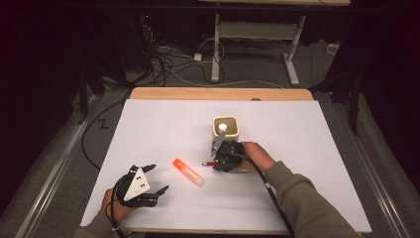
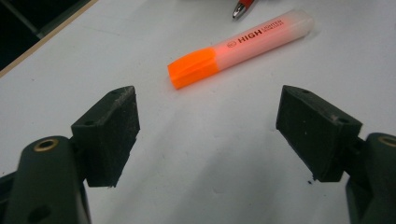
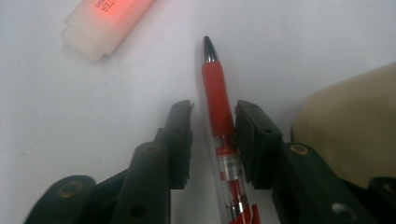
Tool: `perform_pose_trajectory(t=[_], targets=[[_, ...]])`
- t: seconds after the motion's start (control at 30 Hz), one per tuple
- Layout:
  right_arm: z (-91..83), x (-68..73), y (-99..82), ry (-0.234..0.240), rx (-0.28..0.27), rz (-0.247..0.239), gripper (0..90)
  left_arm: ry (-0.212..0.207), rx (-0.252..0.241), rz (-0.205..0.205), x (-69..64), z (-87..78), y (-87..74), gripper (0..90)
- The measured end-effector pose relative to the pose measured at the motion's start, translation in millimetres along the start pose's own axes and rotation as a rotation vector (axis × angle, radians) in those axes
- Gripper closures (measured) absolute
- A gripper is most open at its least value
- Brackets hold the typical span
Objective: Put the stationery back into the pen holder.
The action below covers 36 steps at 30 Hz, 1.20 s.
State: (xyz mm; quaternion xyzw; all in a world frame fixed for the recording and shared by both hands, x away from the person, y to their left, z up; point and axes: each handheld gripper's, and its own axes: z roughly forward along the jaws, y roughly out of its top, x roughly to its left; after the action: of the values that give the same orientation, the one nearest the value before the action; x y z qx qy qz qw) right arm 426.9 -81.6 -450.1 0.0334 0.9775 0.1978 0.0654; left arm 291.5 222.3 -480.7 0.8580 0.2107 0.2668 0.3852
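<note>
Starting nearest me, my left tongs [image 1: 153,178] rest low on the white surface [image 1: 297,134] with the jaws spread wide and nothing between them. Just ahead of them lies the orange highlighter [image 2: 240,46], flat on the surface, its clear cap pointing away from these tongs. Moving up and right, my right tongs [image 3: 212,135] straddle a red pen [image 3: 218,116]; the right jaw touches the barrel, a thin gap shows on the left, so the jaws are nearly closed around it but not pinching. The pen lies flat, tip toward the highlighter. Beyond my right hand [image 1: 255,156] stands a cream square cup [image 1: 226,128] holding a white-capped item.
</note>
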Motion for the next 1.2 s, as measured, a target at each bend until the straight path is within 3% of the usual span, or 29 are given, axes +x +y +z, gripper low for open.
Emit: perform_pose_trajectory(t=[0.1, 0.27, 0.47, 1.07, 1.2], targets=[[1.1, -1.9, 5.5, 0.038, 0.037, -0.027, 76.5, -0.003, 0.003, 0.001, -0.2, 0.9, -0.1, 20.9], [1.6, 0.7, 14.7, 0.035, 0.104, -0.071, 79.4, -0.004, 0.003, 0.003, -0.6, 0.8, 0.0, 20.9], [-1.6, 3.4, 12.6, -0.007, 0.084, -0.068, 80.0, -0.001, 0.0, -0.001, -0.4, -0.1, -0.5, 20.9], [-63.9, 15.2, -14.9, -0.174, -0.374, 0.099, 80.0, 0.0, 0.006, 0.003, -1.6, 1.9, 0.7, 20.9], [-71.7, 16.5, -18.4, -0.202, -0.451, 0.123, 80.0, 0.0, 0.005, 0.004, -1.7, 1.7, 0.7, 20.9]])
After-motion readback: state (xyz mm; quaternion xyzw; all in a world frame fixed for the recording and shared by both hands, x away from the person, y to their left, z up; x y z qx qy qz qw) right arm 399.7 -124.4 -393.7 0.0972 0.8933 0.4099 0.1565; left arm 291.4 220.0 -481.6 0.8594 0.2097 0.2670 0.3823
